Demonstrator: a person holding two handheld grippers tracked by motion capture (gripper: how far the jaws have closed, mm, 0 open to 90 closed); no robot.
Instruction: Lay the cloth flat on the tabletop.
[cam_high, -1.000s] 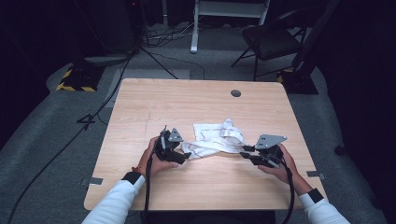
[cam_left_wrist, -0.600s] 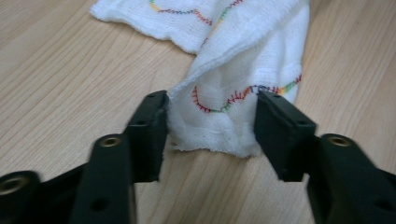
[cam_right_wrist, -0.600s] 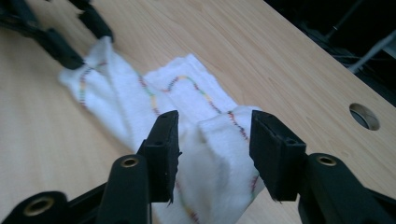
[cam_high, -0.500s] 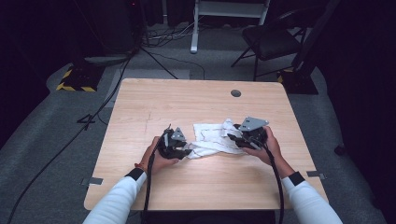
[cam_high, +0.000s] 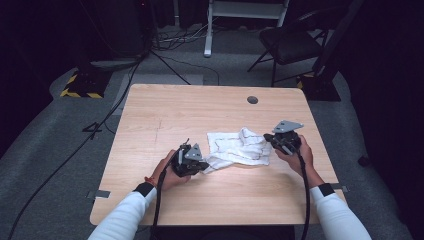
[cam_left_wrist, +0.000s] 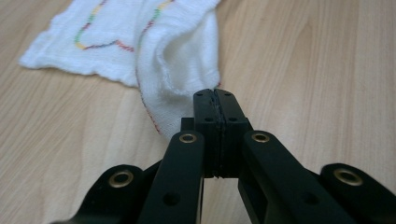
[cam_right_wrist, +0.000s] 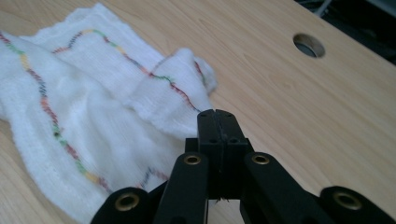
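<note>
My left gripper (cam_left_wrist: 215, 100) and right gripper (cam_right_wrist: 217, 119) each have their fingers clamped on an edge of the white cloth (cam_high: 239, 148), which lies rumpled mid-tabletop (cam_high: 210, 110). Both grips look secured; spreading or folding it is still ahead.

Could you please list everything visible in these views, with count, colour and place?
cloth: one, white with multicoloured stitched lines, crumpled at the table's near middle, between the two grippers
table: one, light wood, centre of the high view
hole: one, dark round opening in the tabletop, far right part
chair: one, dark, on the floor beyond the table's far right
hazard block: one, black with yellow stripes, floor at far left
cables: several, black, on the grey floor behind the table
left gripper: one, black, jaws shut on the cloth's near left corner
right gripper: one, black, jaws shut at the cloth's right edge
sleeves: two, white, bottom of the high view
</note>
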